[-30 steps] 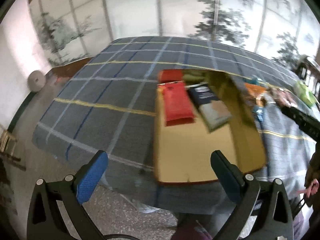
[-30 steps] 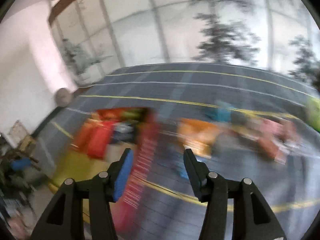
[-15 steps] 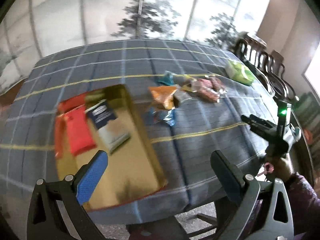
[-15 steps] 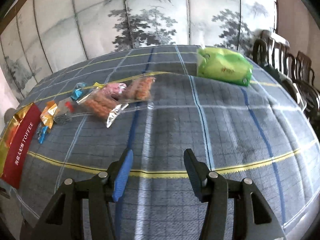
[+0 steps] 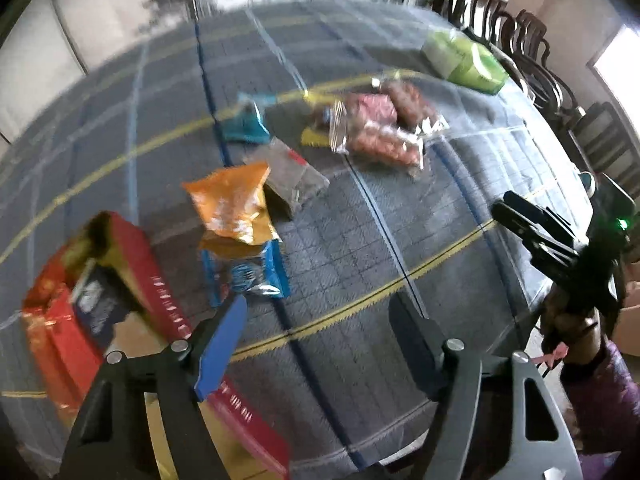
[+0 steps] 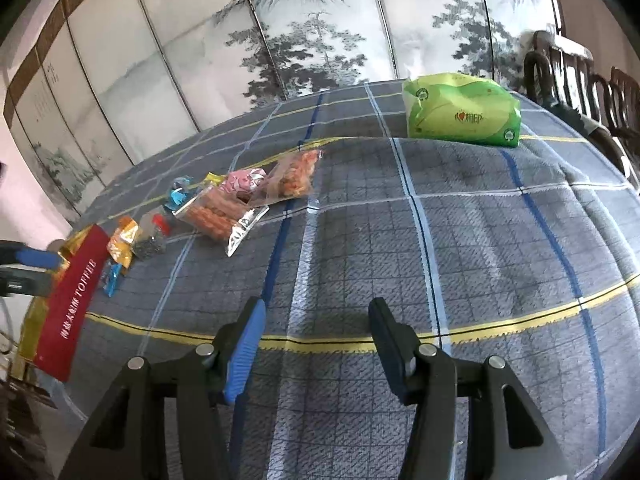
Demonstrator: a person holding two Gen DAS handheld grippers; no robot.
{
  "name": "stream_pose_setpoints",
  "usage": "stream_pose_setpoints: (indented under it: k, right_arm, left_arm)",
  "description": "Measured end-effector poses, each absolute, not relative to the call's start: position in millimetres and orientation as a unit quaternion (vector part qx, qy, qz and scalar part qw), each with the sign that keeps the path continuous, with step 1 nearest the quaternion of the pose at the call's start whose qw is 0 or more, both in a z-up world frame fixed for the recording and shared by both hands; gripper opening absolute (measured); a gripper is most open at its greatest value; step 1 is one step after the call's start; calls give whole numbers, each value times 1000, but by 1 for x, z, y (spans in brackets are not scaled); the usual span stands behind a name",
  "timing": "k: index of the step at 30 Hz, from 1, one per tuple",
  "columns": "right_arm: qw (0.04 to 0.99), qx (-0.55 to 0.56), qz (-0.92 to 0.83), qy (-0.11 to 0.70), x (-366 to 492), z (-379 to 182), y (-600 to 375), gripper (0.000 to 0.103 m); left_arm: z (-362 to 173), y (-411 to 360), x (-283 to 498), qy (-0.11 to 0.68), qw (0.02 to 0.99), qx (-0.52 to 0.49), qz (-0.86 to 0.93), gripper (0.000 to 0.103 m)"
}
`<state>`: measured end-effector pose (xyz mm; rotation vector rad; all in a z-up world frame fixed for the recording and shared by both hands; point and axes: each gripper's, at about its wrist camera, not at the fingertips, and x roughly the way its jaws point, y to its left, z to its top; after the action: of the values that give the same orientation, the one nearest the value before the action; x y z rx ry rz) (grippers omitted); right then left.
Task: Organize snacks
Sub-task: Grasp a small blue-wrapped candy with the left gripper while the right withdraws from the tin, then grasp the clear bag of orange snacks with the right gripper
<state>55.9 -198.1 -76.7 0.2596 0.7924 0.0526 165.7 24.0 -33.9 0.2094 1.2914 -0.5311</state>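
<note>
A red and gold box [image 5: 160, 280] with a red packet [image 5: 60, 332] and a dark packet inside lies at the left. Loose snacks lie on the checked cloth: an orange packet [image 5: 232, 200], a blue one [image 5: 256, 272], a grey one [image 5: 296, 176], a teal one [image 5: 244, 124], clear bags of reddish snacks [image 5: 380, 132] and a green bag [image 5: 464, 60]. My left gripper [image 5: 318, 312] hovers just right of the box, its jaws closing with nothing between them. My right gripper [image 6: 316, 312] stands open over bare cloth, well short of the clear bags [image 6: 224, 212] and the green bag [image 6: 460, 112].
Dark wooden chairs [image 5: 520, 40] line the table's far right side. A painted screen [image 6: 320, 40] stands behind the table. A hand in a purple sleeve [image 5: 580, 320] holds the right gripper at the table's right edge.
The left gripper swung right from over the box towards the loose snacks, and its jaws narrowed. The right gripper swept right off the box earlier and has held still since.
</note>
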Motion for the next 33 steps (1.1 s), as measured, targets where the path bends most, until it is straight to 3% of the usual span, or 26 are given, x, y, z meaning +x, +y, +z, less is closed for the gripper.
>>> stream_pose_setpoints:
  k: [13,15,16,17,18,19,33]
  right_arm:
    - [911,161,61,375,55,-77,-206,55]
    - [910,167,62,375,55,-77,-208,55]
    - [909,168,63,375,55,-77,-208,55]
    - [909,170,64,374,55,-77,-209,55]
    - [909,173,64,374,55,-77,-210,55]
    - [909,174,65,373,55,-77,-210,55]
    - [907,177,61,377,57,-79,-213,55]
  left_arm:
    - [-72,19,201,621,752,106,-193,68]
    - [-81,20,201,631,747,99,-184,59]
    - [-80,19,199,624,753,108,-182,51]
    - [-81,16,195,620,754,117,-185,34]
    - [-80,15,193,615,757,121,-185,26]
    - [-78,15,189,611,761,121,-184,24]
    - [-27,10,110,563,800,18,-208,23]
